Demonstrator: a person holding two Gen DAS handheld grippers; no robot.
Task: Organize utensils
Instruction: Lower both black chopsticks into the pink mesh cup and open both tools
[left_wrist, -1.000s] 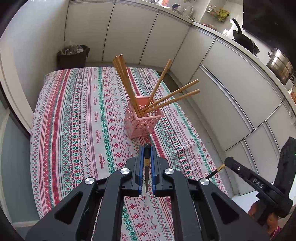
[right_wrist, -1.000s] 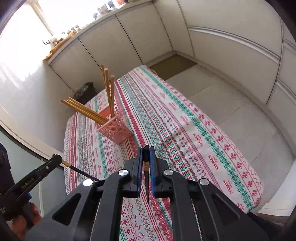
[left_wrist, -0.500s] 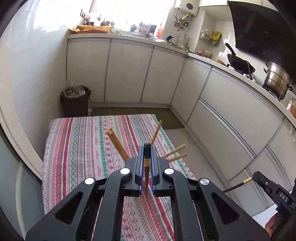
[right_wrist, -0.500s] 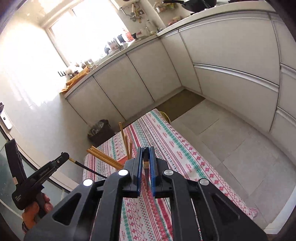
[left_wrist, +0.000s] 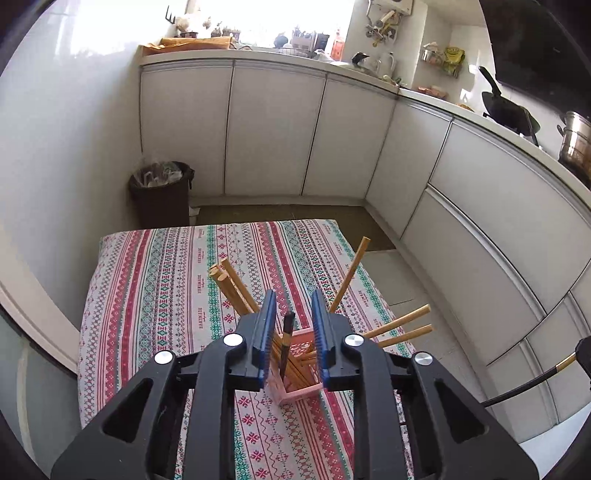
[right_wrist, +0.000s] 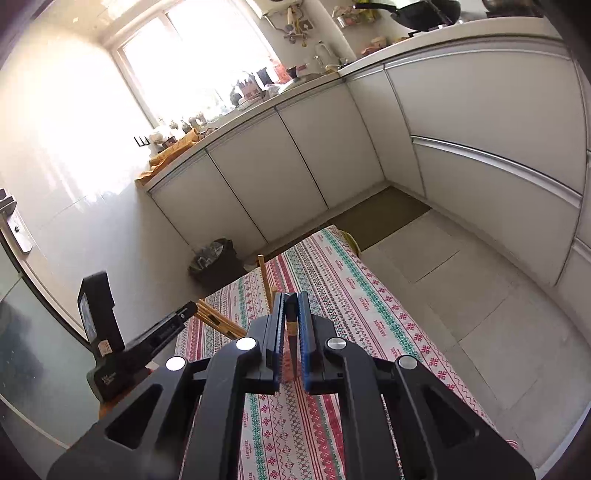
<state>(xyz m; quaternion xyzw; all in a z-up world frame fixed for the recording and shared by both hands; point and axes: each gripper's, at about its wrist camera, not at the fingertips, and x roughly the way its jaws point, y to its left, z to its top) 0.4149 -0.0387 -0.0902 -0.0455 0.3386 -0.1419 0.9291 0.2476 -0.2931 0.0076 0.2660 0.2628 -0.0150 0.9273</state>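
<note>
Left wrist view puts a dark chopstick (left_wrist: 286, 343) at lower centre, standing nearly upright in the gap between the blue pads of the left gripper (left_wrist: 291, 332). The jaws have just been opening, and the pads stand clear of the stick on both sides, so it is released; its lower end drops among the other sticks in the pink holder (left_wrist: 295, 391). That latticed holder sits directly below and just beyond the fingertips, partly hidden by them, on the striped tablecloth (left_wrist: 166, 295). Wooden chopsticks (left_wrist: 232, 284) lean out of it toward the upper left, while others fan to the right of the gripper. At the right edge of the frame a second dark chopstick with a gold band (left_wrist: 532, 384) slants in from a black gripper tip that is mostly cut off. Beyond the cloth, a dark bin (left_wrist: 160, 194) stands in the corner at mid left, under white cabinets (left_wrist: 273, 129).

Right wrist view shows the right gripper (right_wrist: 291, 332) clenched on its own dark chopstick (right_wrist: 291, 332), with the blue pads pressed to either side of the stick, which points down the frame with a gold band near the top of the grip. The other gripper (right_wrist: 162, 328) reaches in from the left of the frame, its tip by the wooden sticks (right_wrist: 218, 319), which lean up left of the pads. Almost all of the holder is hidden behind the fingers here. The same cloth (right_wrist: 369, 306) runs from lower centre up toward the bin (right_wrist: 214, 258).
</note>
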